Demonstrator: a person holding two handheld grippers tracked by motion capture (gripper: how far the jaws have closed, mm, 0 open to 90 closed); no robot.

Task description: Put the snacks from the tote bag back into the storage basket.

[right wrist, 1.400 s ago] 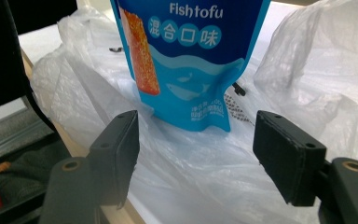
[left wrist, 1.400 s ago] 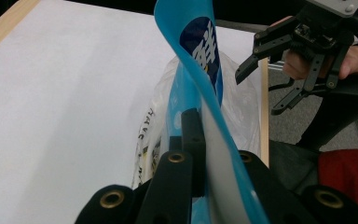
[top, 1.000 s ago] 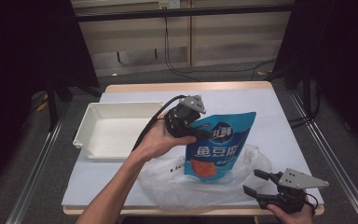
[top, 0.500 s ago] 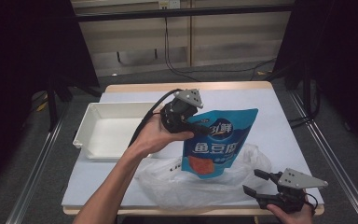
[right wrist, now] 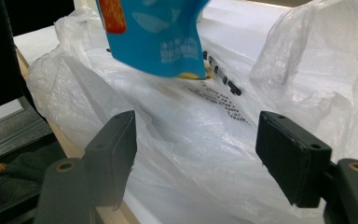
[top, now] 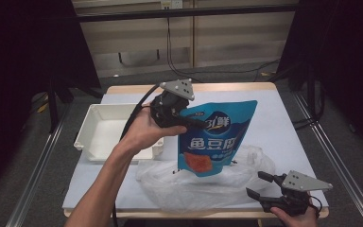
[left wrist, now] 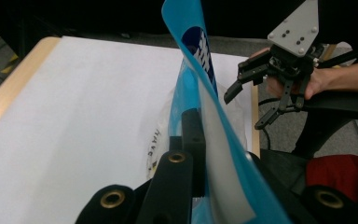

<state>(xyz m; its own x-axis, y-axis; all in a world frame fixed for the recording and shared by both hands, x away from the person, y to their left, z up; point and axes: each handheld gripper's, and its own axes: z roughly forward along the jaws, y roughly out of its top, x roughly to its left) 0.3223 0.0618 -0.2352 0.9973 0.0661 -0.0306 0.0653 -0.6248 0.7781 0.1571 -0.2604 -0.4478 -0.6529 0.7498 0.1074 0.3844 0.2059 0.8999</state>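
Left tongs [top: 196, 124] are clamped on the upper left edge of the blue snack pouch [top: 215, 139], holding it upright above the clear plastic bag [top: 194, 182] that lies crumpled on the bench [top: 283, 118]. Its lower end hangs over the bag's opening. Right tongs [top: 260, 185], at the bench's near right corner, have just been opening and stand apart with nothing pressed between them, facing the bag. 1 white tray [top: 99, 137] sits at the left.
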